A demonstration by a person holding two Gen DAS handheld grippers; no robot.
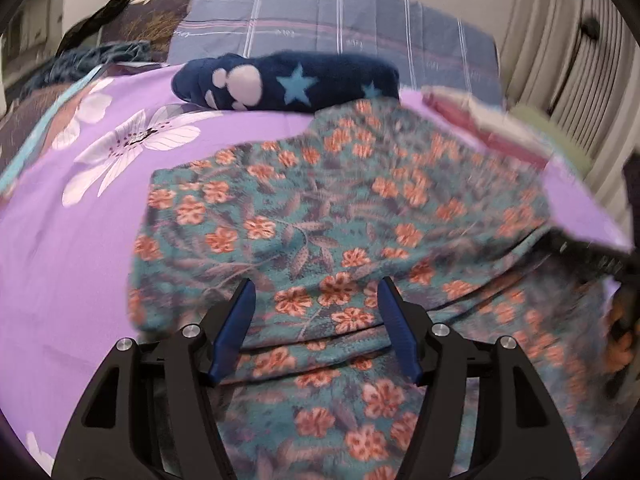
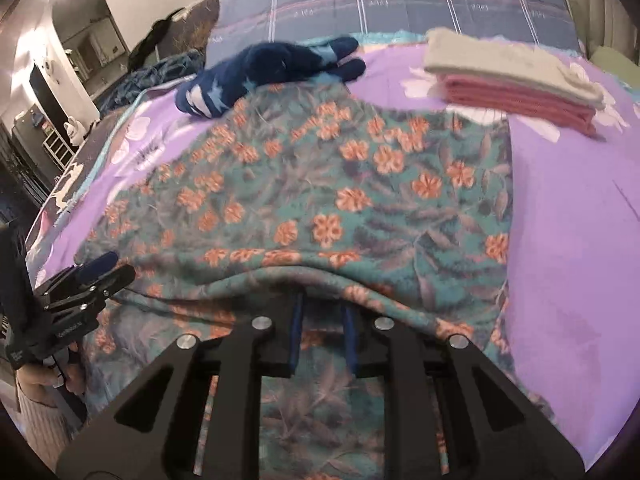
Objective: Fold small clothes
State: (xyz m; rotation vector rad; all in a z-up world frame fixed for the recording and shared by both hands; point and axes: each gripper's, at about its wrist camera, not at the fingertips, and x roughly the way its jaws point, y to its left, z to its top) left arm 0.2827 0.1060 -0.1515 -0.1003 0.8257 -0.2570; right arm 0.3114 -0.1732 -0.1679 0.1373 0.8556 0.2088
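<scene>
Your left gripper (image 1: 316, 292) hangs over the near part of the floral garment (image 1: 340, 216), its blue fingers (image 1: 236, 328) spread wide with nothing between them. Your right gripper (image 2: 322, 304) has its fingertips tucked under the garment's raised near fold (image 2: 288, 270); the fingers stand close together, and you cannot tell whether they pinch the cloth. At the left edge of the right wrist view the left gripper's body carries small white lettering, too small to read.

The garment lies spread on the purple flowered bedsheet (image 1: 72, 264), with bare sheet to its left and right. At its far edge, a dark blue fuzzy sock with stars and a paw print (image 1: 288, 82) touches or slightly overlaps the cloth. Far right, near the garment's corner, sits a folded stack: a cream piece on a pink one (image 2: 516, 84). Beyond lies a grey-blue plaid pillow (image 1: 332, 16), with faint printed words you cannot make out.
</scene>
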